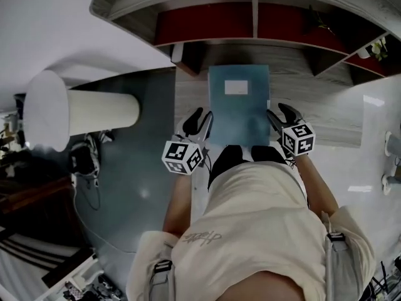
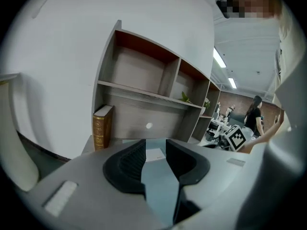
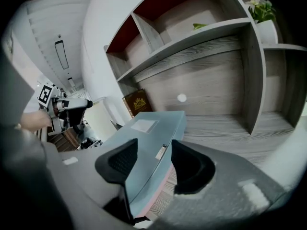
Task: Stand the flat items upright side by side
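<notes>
Blue folder (image 1: 239,111) held flat by both side edges, left gripper (image 2: 155,147) and right gripper (image 3: 153,147) fingers clamped on it. Shelf (image 1: 294,64) ahead is open beside brown book (image 2: 102,126).

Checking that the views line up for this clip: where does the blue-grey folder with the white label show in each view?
Head view: the blue-grey folder sits at centre, just below the shelf unit.
Left gripper view: bottom centre, white label facing up.
Right gripper view: lower centre-left, its top face and side edge showing.
Shared landmark: the shelf unit, behind the folder in both gripper views.
</notes>
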